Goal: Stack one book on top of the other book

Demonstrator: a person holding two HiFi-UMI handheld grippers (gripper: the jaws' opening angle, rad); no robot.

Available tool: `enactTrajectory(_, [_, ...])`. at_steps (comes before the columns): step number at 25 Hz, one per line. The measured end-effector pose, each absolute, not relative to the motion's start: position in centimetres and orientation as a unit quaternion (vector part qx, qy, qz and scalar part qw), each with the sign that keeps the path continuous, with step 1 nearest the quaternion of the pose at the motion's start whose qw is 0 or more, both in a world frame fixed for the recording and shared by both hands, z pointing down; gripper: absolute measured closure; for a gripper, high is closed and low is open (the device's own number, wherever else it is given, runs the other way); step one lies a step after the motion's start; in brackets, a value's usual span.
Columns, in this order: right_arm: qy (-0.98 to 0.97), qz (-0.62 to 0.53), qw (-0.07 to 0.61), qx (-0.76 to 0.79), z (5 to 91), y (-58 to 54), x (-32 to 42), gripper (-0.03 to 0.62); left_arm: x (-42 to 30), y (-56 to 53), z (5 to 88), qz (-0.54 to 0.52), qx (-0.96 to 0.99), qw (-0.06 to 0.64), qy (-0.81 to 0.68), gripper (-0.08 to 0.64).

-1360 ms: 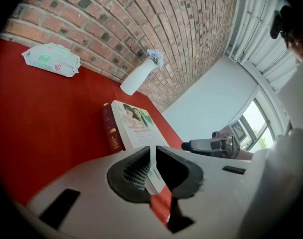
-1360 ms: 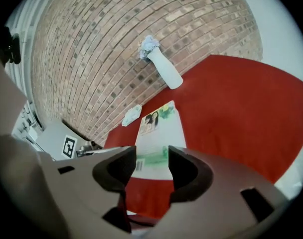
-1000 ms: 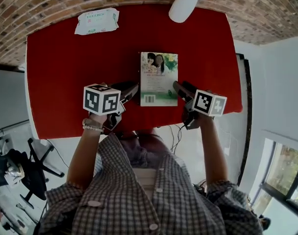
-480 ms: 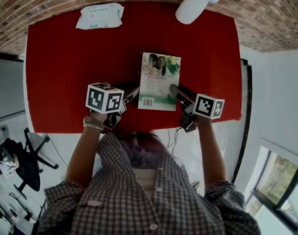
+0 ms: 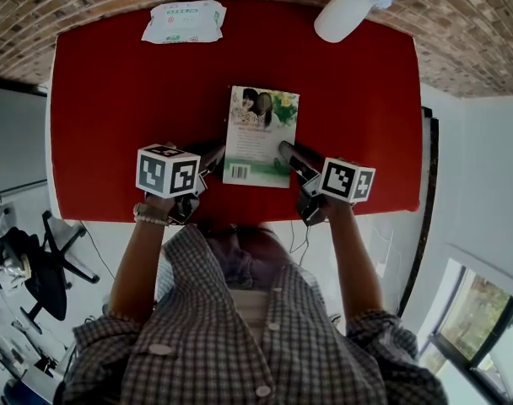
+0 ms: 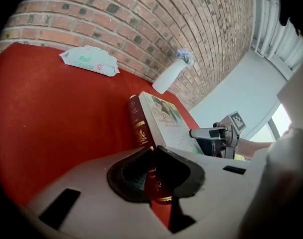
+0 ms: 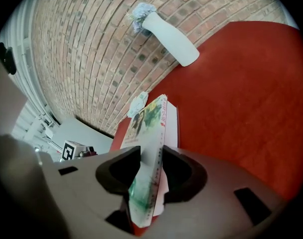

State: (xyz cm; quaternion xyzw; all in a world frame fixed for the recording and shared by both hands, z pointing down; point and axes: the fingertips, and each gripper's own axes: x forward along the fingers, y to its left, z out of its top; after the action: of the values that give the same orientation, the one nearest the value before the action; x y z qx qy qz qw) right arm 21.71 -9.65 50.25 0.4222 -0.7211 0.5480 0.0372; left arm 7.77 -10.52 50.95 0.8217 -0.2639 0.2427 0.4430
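Both pitched down, flanking the stack at the counter's (image 5: 113, 99) near edge. Left gripper (image 5: 213, 157) fingers just closed, clamping red book (image 6: 137, 123) spine. Right gripper (image 5: 284, 149) fingers just closed, gripping green-covered book (image 5: 258, 133) edge.

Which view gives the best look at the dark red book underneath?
The left gripper view: the dark red book shows its gold-printed spine there, close up. The head view hides it under the top book; the right gripper view shows at most a red sliver at the bottom.
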Motion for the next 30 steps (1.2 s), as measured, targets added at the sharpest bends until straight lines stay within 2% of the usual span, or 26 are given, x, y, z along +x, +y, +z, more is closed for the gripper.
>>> enactTrajectory(15, [-0.736,0.542,0.062,0.402,50.5,-10.4,13.1,0.449,-1.0,-10.3,50.8,0.232,0.798,0.445,-0.333,0.525])
enactTrajectory(19, [-0.738,0.537,0.07,0.402,50.4,-10.4,12.9,0.451,-0.9,-10.4,50.5,0.232,0.812,0.422,-0.331,0.552])
enactTrajectory(25, [-0.749,0.482,0.111,0.44,49.9,-10.3,13.7,0.451,-1.5,-11.0,48.9,0.214,0.832,0.382,-0.34,0.552])
enactTrajectory(27, [-0.754,0.45,0.124,0.463,49.2,-10.5,14.2,0.483,-2.3,-11.5,48.0,0.199,0.837,0.37,-0.35,0.552])
enactTrajectory(29, [-0.754,0.403,0.128,0.502,48.0,-10.8,15.4,0.569,-3.1,-12.1,46.7,0.183,0.842,0.35,-0.367,0.552])
enactTrajectory(30, [-0.758,0.374,0.129,0.519,47.0,-11.0,16.0,0.578,-3.5,-12.3,46.0,0.176,0.845,0.337,-0.375,0.552])
